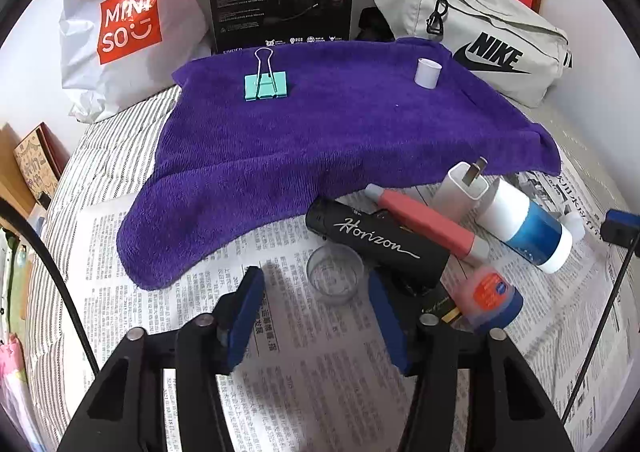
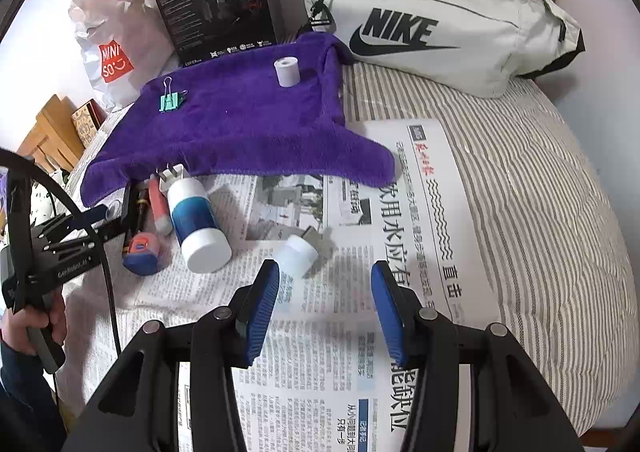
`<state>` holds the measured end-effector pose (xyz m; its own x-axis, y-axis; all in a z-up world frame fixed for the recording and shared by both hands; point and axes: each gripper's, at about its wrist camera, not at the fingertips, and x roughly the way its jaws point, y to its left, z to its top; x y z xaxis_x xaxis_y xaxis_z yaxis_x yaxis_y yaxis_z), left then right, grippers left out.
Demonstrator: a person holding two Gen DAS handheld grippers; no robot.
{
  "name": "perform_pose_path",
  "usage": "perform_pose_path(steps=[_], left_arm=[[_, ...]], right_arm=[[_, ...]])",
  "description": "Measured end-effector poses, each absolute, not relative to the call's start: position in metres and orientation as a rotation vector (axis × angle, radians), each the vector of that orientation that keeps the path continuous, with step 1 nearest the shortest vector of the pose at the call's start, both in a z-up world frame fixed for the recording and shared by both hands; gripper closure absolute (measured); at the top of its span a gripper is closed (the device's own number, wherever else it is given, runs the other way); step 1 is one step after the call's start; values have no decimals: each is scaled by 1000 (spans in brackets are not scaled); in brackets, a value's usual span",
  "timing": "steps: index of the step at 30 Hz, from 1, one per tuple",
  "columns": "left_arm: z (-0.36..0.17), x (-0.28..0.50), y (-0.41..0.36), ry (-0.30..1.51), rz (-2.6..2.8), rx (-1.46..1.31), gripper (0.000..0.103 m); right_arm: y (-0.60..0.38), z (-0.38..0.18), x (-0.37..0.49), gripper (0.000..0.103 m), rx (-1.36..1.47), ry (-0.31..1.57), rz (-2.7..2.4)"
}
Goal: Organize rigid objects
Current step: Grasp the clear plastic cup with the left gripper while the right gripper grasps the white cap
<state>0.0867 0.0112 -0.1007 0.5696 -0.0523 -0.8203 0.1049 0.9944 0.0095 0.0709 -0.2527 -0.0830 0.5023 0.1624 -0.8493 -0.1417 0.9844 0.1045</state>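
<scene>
A bed covered in striped sheets carries spread newspaper point(image 2: 400, 187) and a purple towel point(image 1: 320, 139). On the towel stand a teal binder clip point(image 1: 266, 85) at about 11 o'clock and a small white cylinder point(image 1: 427, 72) at about 1 o'clock, well apart from each other.

The left hand-held gripper point(image 1: 316, 316) has its blue fingers spread apart, empty, with a small clear cup point(image 1: 335, 274) sitting on the newspaper just ahead, between the fingertips. At 3 o'clock from the cup lies a crowded pile: a black "Horizon" tube point(image 1: 380, 242), a red-and-grey stick point(image 1: 426, 226), a white plug adapter point(image 1: 462, 189), a blue-and-white bottle point(image 1: 528, 226), and a small orange-and-blue jar point(image 1: 494, 298), all touching or just beside one another.

The right hand-held gripper point(image 2: 324, 304) is also spread apart and empty, with a small translucent white bottle point(image 2: 298, 254) lying near its left fingertip at 12 o'clock.

Likely risks: the clear cup looks light and smooth, so closing off-centre could tip it or squirt it forward. The left gripper's right finger sits close to the black tube and could nudge the pile, sending the round items rolling. The soft bed may let anything stood upright topple.
</scene>
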Motion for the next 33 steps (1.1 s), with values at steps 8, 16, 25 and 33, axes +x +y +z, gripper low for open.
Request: perform_pose_path(steps=[8, 16, 25, 33], left_arm=[[-102, 86, 7, 928, -134, 53, 77], [-101, 82, 13, 941, -85, 78, 77], [-102, 82, 14, 947, -72, 75, 77], [-102, 83, 15, 956, -82, 67, 77]], right_arm=[[-258, -89, 69, 55, 30, 1038, 177], [-256, -89, 67, 55, 45, 1042, 235], [-236, -103, 89, 55, 67, 1045, 246], [-232, -106, 95, 56, -25, 1045, 211]])
